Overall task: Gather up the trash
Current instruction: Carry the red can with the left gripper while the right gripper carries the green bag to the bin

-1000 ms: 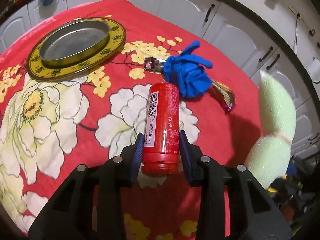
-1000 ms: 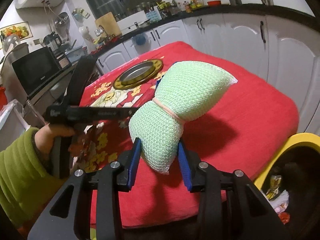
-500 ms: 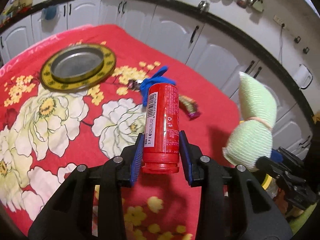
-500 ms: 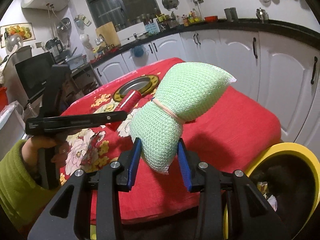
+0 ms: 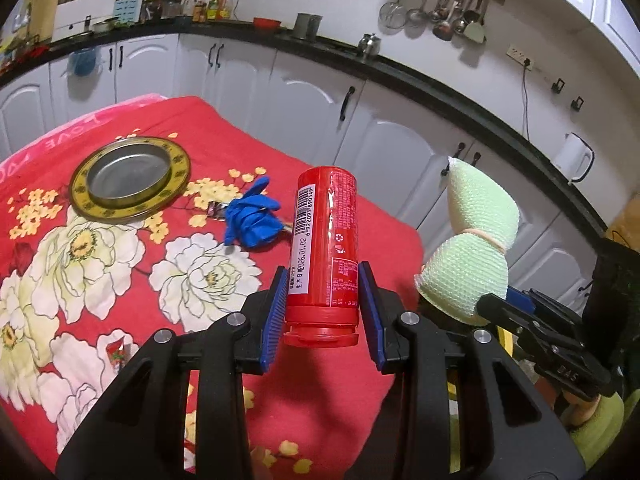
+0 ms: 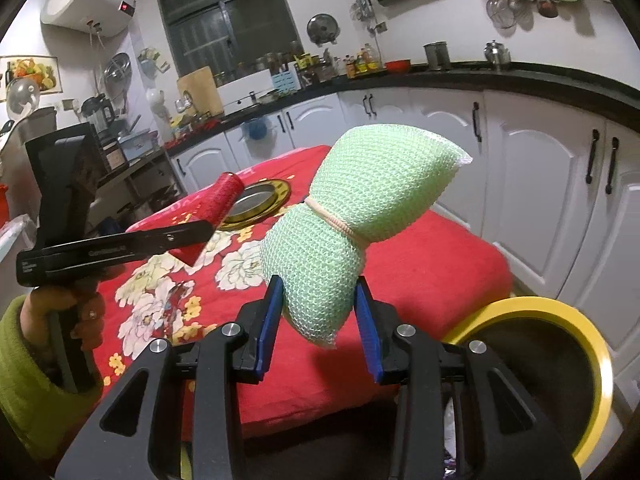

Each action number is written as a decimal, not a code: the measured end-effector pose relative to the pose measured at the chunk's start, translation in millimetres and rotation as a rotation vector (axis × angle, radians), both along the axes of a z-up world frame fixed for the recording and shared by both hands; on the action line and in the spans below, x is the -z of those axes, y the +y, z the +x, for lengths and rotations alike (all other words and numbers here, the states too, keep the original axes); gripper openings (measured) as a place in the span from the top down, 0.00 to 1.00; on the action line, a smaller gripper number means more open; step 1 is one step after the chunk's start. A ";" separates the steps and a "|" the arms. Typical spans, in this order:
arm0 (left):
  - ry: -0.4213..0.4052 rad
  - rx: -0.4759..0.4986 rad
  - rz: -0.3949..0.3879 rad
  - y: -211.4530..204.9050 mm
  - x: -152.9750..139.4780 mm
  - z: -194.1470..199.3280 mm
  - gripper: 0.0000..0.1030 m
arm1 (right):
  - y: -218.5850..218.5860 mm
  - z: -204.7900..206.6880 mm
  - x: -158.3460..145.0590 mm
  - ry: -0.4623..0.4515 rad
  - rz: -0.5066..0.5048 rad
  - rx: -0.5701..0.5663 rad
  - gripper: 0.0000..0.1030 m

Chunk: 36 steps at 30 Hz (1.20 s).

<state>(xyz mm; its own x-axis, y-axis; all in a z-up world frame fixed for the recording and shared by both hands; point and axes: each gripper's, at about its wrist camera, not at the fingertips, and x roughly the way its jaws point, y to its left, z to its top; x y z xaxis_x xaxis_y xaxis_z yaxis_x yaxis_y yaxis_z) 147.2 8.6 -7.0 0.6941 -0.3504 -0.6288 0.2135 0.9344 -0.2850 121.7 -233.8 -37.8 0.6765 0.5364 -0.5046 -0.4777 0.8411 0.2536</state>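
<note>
The left gripper [image 5: 322, 312] is clamped on a red cylindrical plastic bottle [image 5: 325, 248] with a barcode label, its blue pads pressing the lower body just above the cap, so the bottle's long axis runs straight out along the fingers, base pointing away. The right gripper [image 6: 320, 320] is closed on the lower lobe of a pale green mesh foam sleeve [image 6: 348, 236] cinched at its waist by a band, which also stands out along the fingers and tilts up to the right.

Both pieces are lifted clear of the table with the red flowered cloth [image 5: 120, 264]. The round bin with the yellow rim [image 6: 560, 320] sits low beside the table's near right corner, just below and to the right of the right gripper; by my reckoning that hand is the nearer one and needs only to swing right and tip down, while the left must cross the corner.

Still lying on the cloth near the far edge are a crumpled blue glove [image 5: 250, 220] and a round metal tray with a gold patterned rim [image 5: 130, 178]. Something shiny lies partly under the glove; I cannot make out what. The bin's inside is dark and largely cut off by the gripper body.
</note>
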 end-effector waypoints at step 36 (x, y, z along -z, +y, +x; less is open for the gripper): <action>-0.054 0.182 0.001 -105.3 0.2 -15.9 0.73 | -94.3 -19.9 4.4 -0.030 -0.047 0.212 0.68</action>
<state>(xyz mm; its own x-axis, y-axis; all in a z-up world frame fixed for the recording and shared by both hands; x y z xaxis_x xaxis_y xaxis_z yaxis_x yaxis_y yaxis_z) 131.4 -96.7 -7.2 0.6523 -0.4727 -0.5924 0.3942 0.8792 -0.2676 101.8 -328.1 -42.2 0.7866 0.3570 -0.5039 -0.2960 0.9341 0.1997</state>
